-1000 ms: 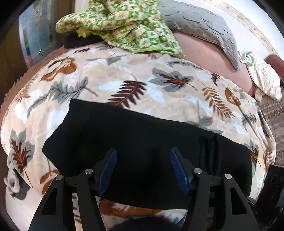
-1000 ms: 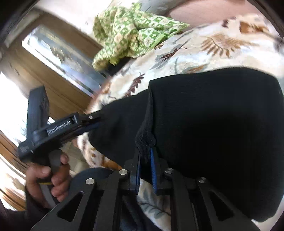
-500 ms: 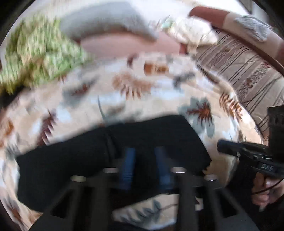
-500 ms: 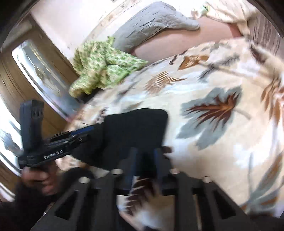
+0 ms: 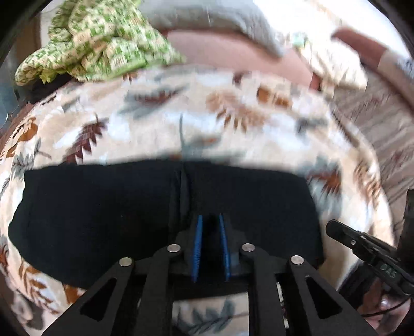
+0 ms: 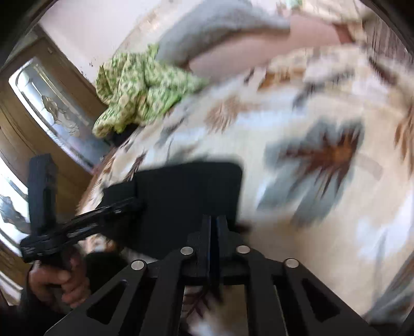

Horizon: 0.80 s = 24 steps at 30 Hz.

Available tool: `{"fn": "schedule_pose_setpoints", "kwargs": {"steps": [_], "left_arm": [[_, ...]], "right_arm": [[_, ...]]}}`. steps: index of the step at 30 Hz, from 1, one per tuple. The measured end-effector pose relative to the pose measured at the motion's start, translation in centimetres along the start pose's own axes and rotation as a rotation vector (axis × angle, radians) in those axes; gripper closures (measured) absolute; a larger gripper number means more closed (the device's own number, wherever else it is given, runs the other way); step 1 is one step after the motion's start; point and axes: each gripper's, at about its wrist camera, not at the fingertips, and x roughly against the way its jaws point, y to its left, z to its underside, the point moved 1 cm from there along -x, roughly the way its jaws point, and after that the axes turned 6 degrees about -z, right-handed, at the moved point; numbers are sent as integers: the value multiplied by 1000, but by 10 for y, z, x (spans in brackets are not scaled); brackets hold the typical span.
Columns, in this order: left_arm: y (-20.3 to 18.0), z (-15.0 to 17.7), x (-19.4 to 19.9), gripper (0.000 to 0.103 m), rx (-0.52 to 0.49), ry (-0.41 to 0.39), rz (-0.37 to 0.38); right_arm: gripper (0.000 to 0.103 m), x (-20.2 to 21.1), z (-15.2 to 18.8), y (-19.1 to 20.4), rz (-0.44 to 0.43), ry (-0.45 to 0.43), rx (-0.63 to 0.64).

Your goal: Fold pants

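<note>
The black pants (image 5: 103,219) were lying across the near part of a leaf-print blanket (image 5: 207,116), folded into a wide flat band, with a vertical seam or crease showing about mid-width in the left wrist view. The left gripper (image 5: 209,227) sat right at the near edge of the fabric; its blue pads (image 5: 198,245) were close together with black cloth showing in the narrow slot, so it looked like it was pinching the pants there. The right gripper (image 6: 213,224) had its fingers basically pressed together, right at the near right corner of the pants; whether any cloth was actually caught between them I couldn't tell, it was too blurry.

As for writing: the right gripper's body, seen from the left camera (image 5: 372,253), had small letters on it, something like "DAS", but it wasn't sharp enough to trust. The left tool's side label (image 6: 77,230) was just a smear.

Farther back on the bed were a crumpled green patterned cloth (image 5: 98,38) and a grey pillow (image 5: 220,20).
</note>
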Motion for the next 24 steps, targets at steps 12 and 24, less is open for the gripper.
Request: {"fn": "schedule_pose_setpoints", "kwargs": {"steps": [12, 24], "left_arm": [[27, 1, -50, 70, 130, 35, -8], [7, -5, -59, 13, 46, 5, 74]], "right_arm": [[103, -59, -17, -12, 64, 99, 52], [96, -60, -20, -13, 25, 93, 26]]}}
